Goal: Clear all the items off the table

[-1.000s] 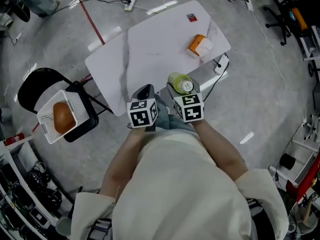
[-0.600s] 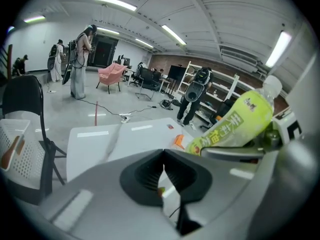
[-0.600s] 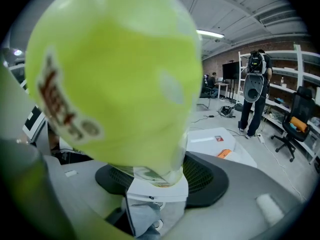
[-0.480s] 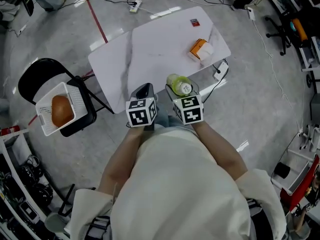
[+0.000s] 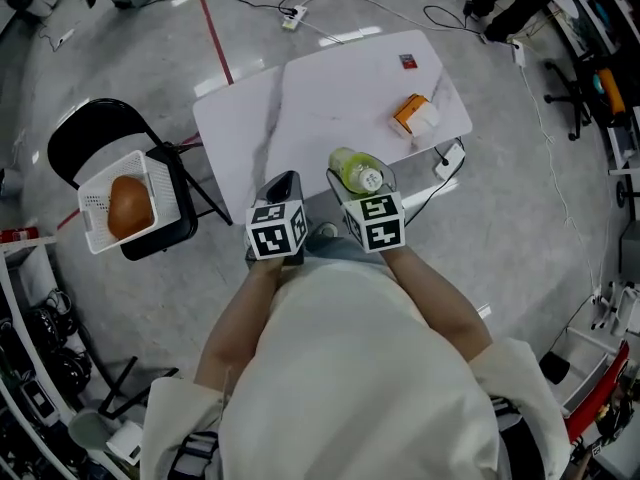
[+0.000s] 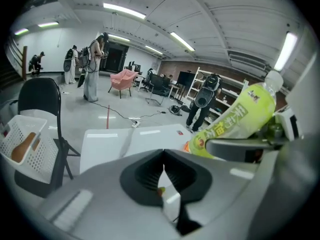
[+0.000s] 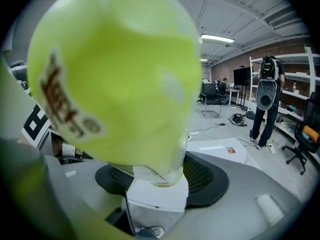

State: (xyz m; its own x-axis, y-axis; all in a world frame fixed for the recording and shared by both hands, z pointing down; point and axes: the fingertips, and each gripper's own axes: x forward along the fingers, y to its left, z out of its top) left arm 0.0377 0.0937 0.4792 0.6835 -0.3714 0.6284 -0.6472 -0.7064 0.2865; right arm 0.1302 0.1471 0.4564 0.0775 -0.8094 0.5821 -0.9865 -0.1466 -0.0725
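Head view, right gripper (image 5: 362, 176) clamping one bottle (image 5: 351, 164), left gripper (image 5: 283, 184) closed, one orange box (image 5: 411, 115)

No text was fully legible. On the bottle (image 6: 235, 121) a green label carried white Chinese characters running along its length, too distorted to read with certainty; a round orange-red emblem sat at the label's lower end; in the right gripper view the same label showed red-brown print, blurred beyond reading. The cube (image 5: 276, 230) of the left gripper (image 5: 284, 182) and the cube (image 5: 375, 222) of the right gripper (image 5: 360, 173) bore black-and-white square marker patterns only, without letters or digits. The small red card (image 5: 408, 62) on the table (image 5: 300, 108) showed light marks, too small to read; the orange-and-white box (image 5: 414, 116) showed no discernible print.
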